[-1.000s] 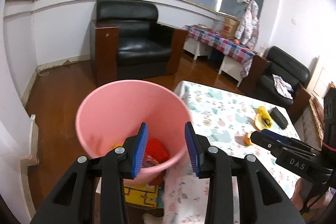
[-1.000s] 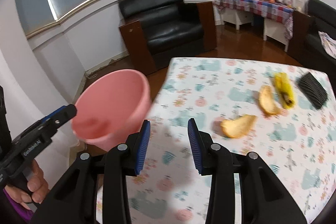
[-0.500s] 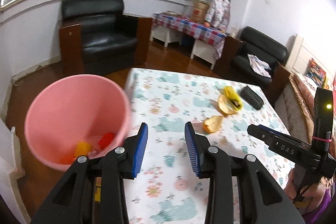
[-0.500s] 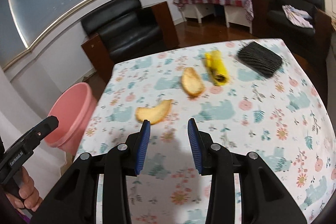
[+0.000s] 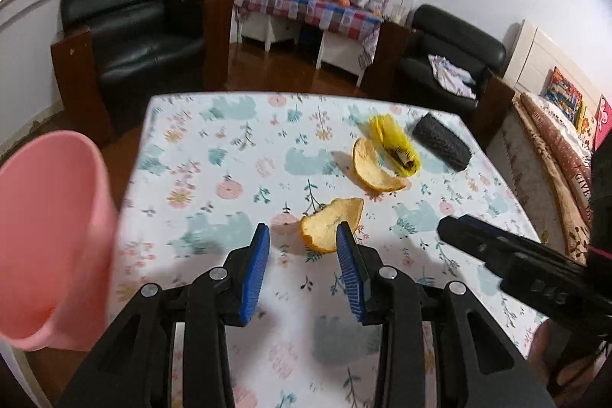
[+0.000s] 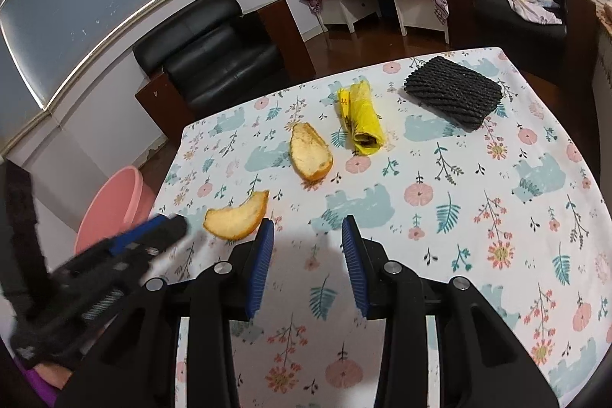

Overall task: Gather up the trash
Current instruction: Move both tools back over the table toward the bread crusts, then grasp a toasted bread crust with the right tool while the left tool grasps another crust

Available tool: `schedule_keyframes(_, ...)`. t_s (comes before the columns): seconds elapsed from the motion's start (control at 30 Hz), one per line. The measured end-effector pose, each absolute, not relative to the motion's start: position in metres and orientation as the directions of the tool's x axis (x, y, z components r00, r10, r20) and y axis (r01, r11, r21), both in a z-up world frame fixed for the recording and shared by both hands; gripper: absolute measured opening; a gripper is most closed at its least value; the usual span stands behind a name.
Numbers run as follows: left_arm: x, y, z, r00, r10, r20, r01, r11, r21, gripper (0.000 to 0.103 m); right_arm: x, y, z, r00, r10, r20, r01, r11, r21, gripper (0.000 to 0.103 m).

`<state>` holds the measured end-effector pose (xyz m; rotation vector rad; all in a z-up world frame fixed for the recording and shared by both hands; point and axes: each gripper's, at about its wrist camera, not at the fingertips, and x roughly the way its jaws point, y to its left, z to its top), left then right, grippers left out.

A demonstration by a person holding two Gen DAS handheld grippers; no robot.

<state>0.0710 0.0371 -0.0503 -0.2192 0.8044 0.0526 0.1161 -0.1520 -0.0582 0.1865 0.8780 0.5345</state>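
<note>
Both grippers gape, empty — nearest peel lies just beyond left gripper.

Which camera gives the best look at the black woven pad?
The right wrist view: the black woven pad lies whole and sharp, its ribbed weave clear. In the left wrist view it is smaller, foreshortened and blurred.

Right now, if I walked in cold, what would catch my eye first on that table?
Probably the two curled orange peels, the nearer orange peel right ahead of the open left gripper and the farther peel mid-table. Behind that one lie a crumpled yellow bag and a black mat on the flowered tablecloth. A pink bucket sits beside the table's left edge.
</note>
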Motion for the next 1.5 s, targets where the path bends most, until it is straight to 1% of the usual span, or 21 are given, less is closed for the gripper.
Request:
schedule_keyframes(0.17,0.089,0.037,-0.068,0.662,-0.054,-0.747,-0.145,0.969,-0.199,0.035,0.128,-0.152,-0.062,0.504,0.530,-0.682,-0.359,0.847,0.392,0.038)
schedule_keyframes(0.27,0.096,0.035,-0.074,0.654,-0.055,-0.754,-0.147,0.969,-0.198,0.026,0.135,-0.149,-0.064,0.495,0.534,-0.686,-0.354,0.845,0.401,0.038)
schedule_keyframes(0.3,0.098,0.035,-0.076,0.651,-0.054,-0.757,-0.148,0.969,-0.197,0.019,0.137,-0.147,-0.065,0.492,0.535,-0.687,-0.352,0.844,0.405,0.038)
schedule_keyframes(0.33,0.099,0.034,-0.077,0.647,-0.054,-0.760,-0.149,0.969,-0.195,0.010,0.139,-0.146,-0.066,0.490,0.535,-0.688,-0.350,0.844,0.406,0.038)
schedule_keyframes(0.4,0.100,0.036,-0.078,0.644,-0.047,-0.764,-0.159,0.968,-0.193,0.006,0.144,-0.142,-0.068,0.485,0.536,-0.691,-0.346,0.843,0.412,0.038)
schedule_keyframes(0.7,0.079,0.066,-0.067,0.678,-0.023,-0.734,-0.219,0.948,-0.232,0.004,0.167,-0.126,-0.078,0.466,0.528,-0.710,-0.297,0.849,0.437,0.038)
schedule_keyframes(1.0,0.060,0.079,-0.058,0.706,-0.003,-0.708,-0.233,0.943,-0.237,0.004,0.184,-0.111,-0.090,0.466,0.473,-0.748,-0.236,0.881,0.409,0.037)
schedule_keyframes(1.03,0.058,0.081,-0.058,0.707,-0.004,-0.707,-0.235,0.942,-0.240,0.004,0.184,-0.110,-0.092,0.469,0.467,-0.750,-0.232,0.884,0.406,0.035)
schedule_keyframes(1.07,0.057,0.082,-0.058,0.709,-0.004,-0.706,-0.237,0.941,-0.243,0.004,0.184,-0.111,-0.092,0.477,0.464,-0.746,-0.226,0.885,0.406,0.025)
schedule_keyframes(1.23,0.052,0.087,-0.057,0.711,0.001,-0.703,-0.247,0.936,-0.249,0.004,0.184,-0.115,-0.094,0.495,0.454,-0.741,-0.207,0.890,0.407,0.007)
schedule_keyframes(1.5,0.038,0.091,-0.047,0.728,0.012,-0.685,-0.256,0.932,-0.255,0.004,0.168,-0.121,-0.085,0.499,0.476,-0.724,-0.229,0.878,0.420,0.006)
